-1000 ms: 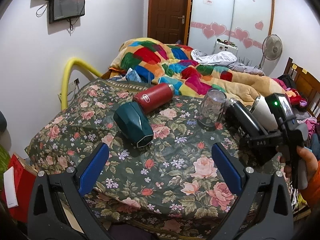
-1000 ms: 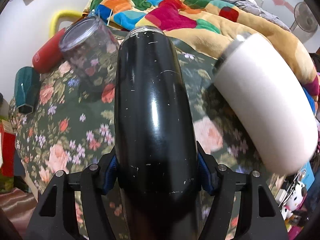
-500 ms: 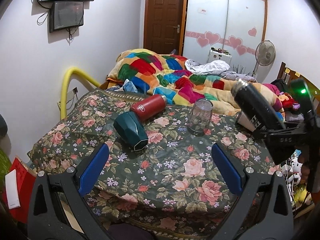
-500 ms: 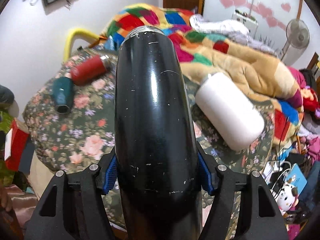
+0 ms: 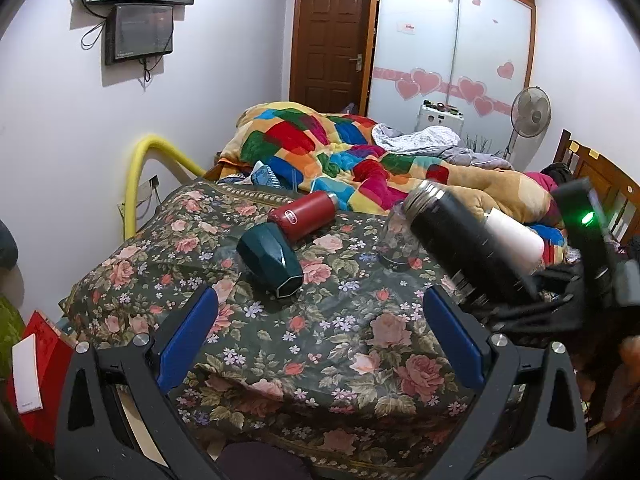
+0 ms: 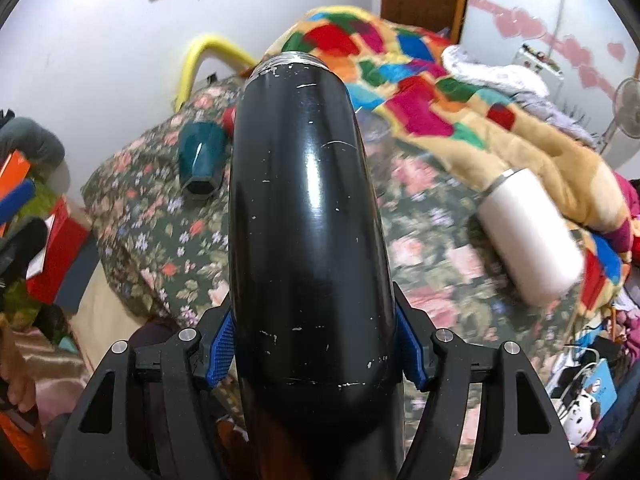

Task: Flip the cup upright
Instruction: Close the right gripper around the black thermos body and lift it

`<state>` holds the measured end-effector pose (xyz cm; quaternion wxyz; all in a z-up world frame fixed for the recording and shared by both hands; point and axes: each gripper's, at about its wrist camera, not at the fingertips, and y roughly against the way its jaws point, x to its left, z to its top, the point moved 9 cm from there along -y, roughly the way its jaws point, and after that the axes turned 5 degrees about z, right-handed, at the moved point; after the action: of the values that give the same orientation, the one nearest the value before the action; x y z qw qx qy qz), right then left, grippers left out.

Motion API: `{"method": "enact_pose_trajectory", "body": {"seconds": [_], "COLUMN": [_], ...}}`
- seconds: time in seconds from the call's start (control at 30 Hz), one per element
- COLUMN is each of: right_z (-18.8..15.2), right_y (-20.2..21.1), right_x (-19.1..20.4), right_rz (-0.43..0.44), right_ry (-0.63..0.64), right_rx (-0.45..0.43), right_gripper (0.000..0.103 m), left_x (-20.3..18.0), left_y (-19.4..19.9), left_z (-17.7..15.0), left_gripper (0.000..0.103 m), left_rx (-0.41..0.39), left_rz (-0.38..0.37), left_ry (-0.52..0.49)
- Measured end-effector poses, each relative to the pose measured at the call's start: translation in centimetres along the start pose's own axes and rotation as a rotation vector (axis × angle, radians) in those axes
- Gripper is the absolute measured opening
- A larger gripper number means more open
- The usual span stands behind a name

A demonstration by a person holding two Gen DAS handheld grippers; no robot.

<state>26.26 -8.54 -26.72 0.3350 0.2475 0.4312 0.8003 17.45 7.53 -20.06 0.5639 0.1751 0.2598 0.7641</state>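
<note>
Black flask (image 6: 304, 216), tilted above the floral tabletop (image 5: 320, 344), we find clamped in the right hand-held gripper (image 6: 316, 350); left hand-held gripper (image 5: 318, 336) gapes empty.

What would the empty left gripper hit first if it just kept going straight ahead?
Probably the dark teal faceted cup lying on its side on the floral tablecloth; depth is unclear, and the left gripper might meet the cloth first.
</note>
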Motion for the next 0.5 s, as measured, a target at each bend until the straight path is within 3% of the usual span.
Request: {"method": "enact_pose_trajectory", "body": {"seconds": [0.3,0.5], "right_z": [-2.5,-3.0], "right_y": [-6.8,-8.4], "right_x": [1.3,1.7], "right_rz": [0.018,0.002], "right_ry": [0.011,0.032], "right_rx": [0.152,0.192], "right_gripper": [0.064,0.064], "left_x": [1.3,1.8], "left_y": [-1.7,-3.3], "left_z": [-1.3,-2.4], "left_gripper": [0.103,0.103], "left_rx": [0.047,0.090], "left_rz": [0.015,0.023], "left_ry": [0.016,0.021]}}
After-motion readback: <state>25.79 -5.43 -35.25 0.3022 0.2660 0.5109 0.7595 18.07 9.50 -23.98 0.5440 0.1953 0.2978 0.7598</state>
